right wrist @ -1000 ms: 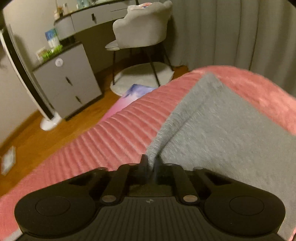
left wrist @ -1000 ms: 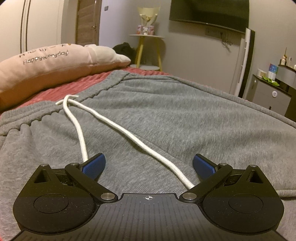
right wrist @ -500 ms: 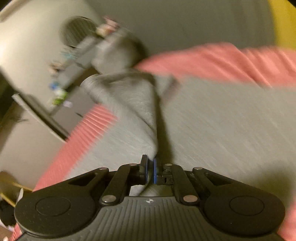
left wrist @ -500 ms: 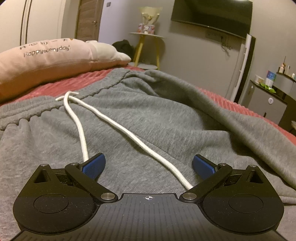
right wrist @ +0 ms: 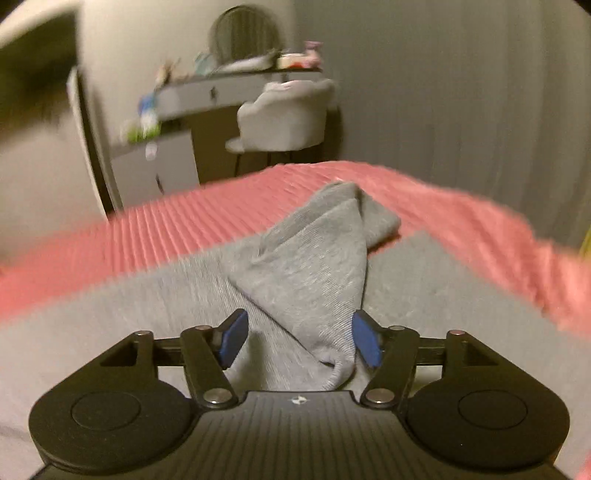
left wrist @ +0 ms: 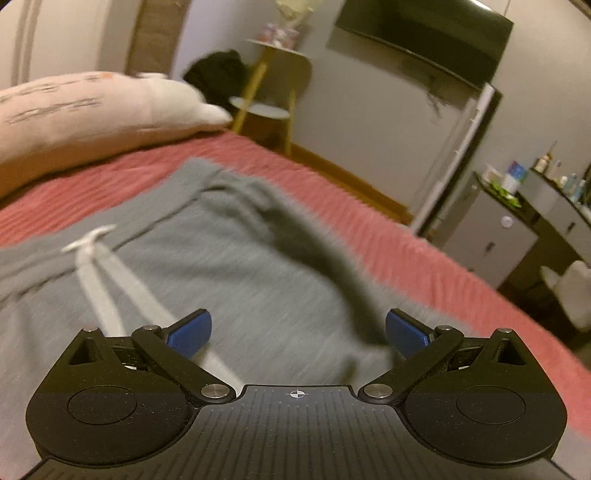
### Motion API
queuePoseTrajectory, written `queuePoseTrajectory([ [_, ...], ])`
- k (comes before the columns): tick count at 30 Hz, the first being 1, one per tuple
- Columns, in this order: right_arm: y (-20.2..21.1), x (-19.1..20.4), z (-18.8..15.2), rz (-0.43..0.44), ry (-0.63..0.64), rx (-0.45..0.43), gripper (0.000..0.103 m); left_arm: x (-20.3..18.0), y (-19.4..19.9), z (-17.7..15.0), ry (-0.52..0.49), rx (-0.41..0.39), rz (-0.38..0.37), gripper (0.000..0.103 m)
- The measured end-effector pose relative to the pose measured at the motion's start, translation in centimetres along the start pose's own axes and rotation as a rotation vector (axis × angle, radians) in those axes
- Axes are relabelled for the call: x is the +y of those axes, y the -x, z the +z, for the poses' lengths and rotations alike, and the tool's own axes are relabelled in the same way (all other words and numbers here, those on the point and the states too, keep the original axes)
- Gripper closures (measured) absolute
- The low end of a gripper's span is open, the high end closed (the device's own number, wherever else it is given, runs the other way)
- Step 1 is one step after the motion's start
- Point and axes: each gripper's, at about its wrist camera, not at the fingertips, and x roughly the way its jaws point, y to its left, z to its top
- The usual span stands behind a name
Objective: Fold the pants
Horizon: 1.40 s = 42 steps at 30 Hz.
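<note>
Grey sweatpants [left wrist: 236, 266] with a white drawstring [left wrist: 96, 280] lie on a red ribbed bedspread [left wrist: 369, 229]. My left gripper [left wrist: 298, 334] is open and empty just above the waist part, drawstring by its left finger. In the right wrist view my right gripper [right wrist: 300, 341] is open. A folded-over flap of the grey pant leg [right wrist: 317, 266] lies loose between its fingers, on top of the rest of the pants [right wrist: 110, 314].
A pink pillow [left wrist: 74, 118] lies at the bed's far left. A yellow-legged side table [left wrist: 273, 92], a wall TV [left wrist: 421, 33], a grey cabinet [left wrist: 491, 236] and a desk with a chair [right wrist: 288, 110] stand beyond the bed.
My right gripper has carried the pant leg over onto the pants and opened, letting the cloth go. My left gripper has lifted and tilted; its view is blurred.
</note>
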Motion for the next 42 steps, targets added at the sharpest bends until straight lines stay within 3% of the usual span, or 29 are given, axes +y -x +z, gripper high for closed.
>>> queuePoseTrajectory([
  [3,0.0,1.0,-0.5,-0.033,0.107,-0.038,0.04,-1.7,-3.9,2.3,0.036,0.089,-0.058,0.0],
  [5,-0.3,0.8,-0.3,-0.034,0.089,-0.05,0.048,-1.5,-7.0,3.1,0.064,0.161,-0.05,0.008],
  [7,-0.7,-0.3,-0.3,-0.022,0.037,-0.048,0.089,-1.3,-9.6,3.5,0.1,0.234,-0.03,0.046],
  [9,-0.7,-1.8,-0.2,-0.012,-0.043,-0.063,0.096,-1.1,-11.3,3.6,0.133,0.269,-0.027,0.047],
  [11,-0.4,-3.9,0.2,-0.015,-0.178,-0.089,0.097,-1.1,-12.2,3.7,0.131,0.269,-0.039,0.053],
  [12,-0.1,-5.3,0.5,0.004,-0.268,-0.104,0.097,-1.1,-12.3,3.7,0.119,0.256,-0.047,0.08],
  [13,0.3,-6.8,0.6,0.026,-0.365,-0.115,0.097,-1.1,-12.2,4.0,0.105,0.255,-0.058,0.094],
  [16,0.8,-10.5,0.5,0.111,-0.601,-0.118,0.098,-0.6,-10.7,4.4,0.112,0.218,-0.094,0.095],
  [18,1.0,-12.2,0.1,0.152,-0.701,-0.126,0.098,-0.2,-8.4,4.6,0.109,0.15,-0.131,0.095],
  [21,2.3,-13.5,0.4,0.151,-0.737,-0.172,0.099,1.0,-3.0,4.5,0.111,0.037,-0.198,0.095],
  [25,5.1,-15.5,1.0,0.09,-0.777,-0.24,0.1,4.0,4.2,2.4,0.072,-0.053,-0.255,0.095],
  [29,6.8,-17.7,0.3,-0.022,-0.844,-0.175,0.1,6.1,8.3,-1.3,0.046,0.026,-0.21,0.094],
  [34,3.3,-18.3,-1.7,-0.06,-0.889,0.06,0.097,10.3,6.0,-6.4,0.095,0.218,-0.065,0.087],
  [35,2.5,-18.3,-2.2,-0.068,-0.899,0.112,0.096,11.0,5.5,-6.6,0.12,0.225,-0.053,0.085],
  [36,2.1,-18.2,-2.6,-0.064,-0.912,0.134,0.088,11.5,5.1,-6.5,0.144,0.219,-0.041,0.078],
  [37,1.7,-18.1,-3.2,-0.052,-0.922,0.147,0.078,11.9,4.8,-6.2,0.169,0.194,-0.038,0.064],
  [38,1.4,-18.0,-3.6,-0.044,-0.918,0.155,0.073,12.0,4.5,-5.9,0.174,0.176,-0.043,0.056],
  [42,1.8,-17.4,-4.1,-0.01,-0.86,0.14,0.062,12.3,3.2,-4.0,0.198,0.097,-0.023,0.022],
])
